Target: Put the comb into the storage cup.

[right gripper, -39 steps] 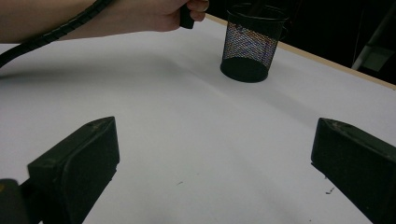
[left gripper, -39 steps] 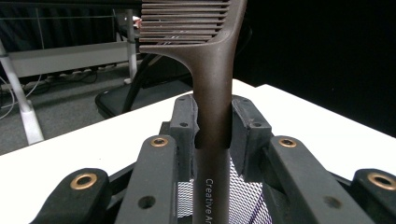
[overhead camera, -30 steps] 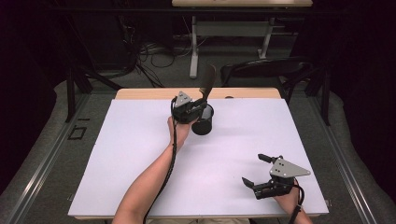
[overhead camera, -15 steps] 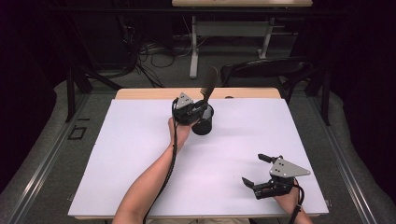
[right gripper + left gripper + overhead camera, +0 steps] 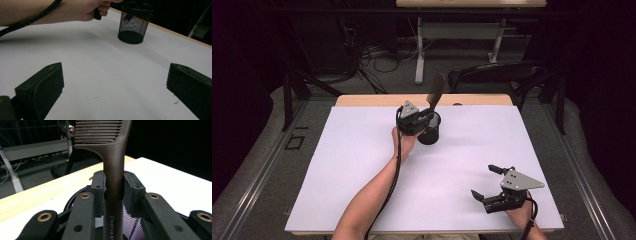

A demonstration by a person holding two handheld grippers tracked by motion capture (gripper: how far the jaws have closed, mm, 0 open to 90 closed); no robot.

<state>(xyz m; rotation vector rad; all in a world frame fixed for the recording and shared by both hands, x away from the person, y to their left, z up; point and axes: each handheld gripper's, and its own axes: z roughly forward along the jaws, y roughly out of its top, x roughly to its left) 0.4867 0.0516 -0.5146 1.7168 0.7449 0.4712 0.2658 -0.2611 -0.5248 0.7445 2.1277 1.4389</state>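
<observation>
Two grippers over a white table (image 5: 362,165), one gripping a comb.
Left gripper (image 5: 424,116) clamps the handle of a dark brown plastic comb (image 5: 113,170), upright over a black wire-mesh cup (image 5: 133,23) near the far edge; right gripper (image 5: 492,184) rests spread wide near the front right.

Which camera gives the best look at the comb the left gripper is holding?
The left gripper view: the comb stands close up, its handle clamped between the fingers, teeth visible on top. The high view shows it small, sticking up from the mesh cup. The right gripper view doesn't show it clearly.
</observation>
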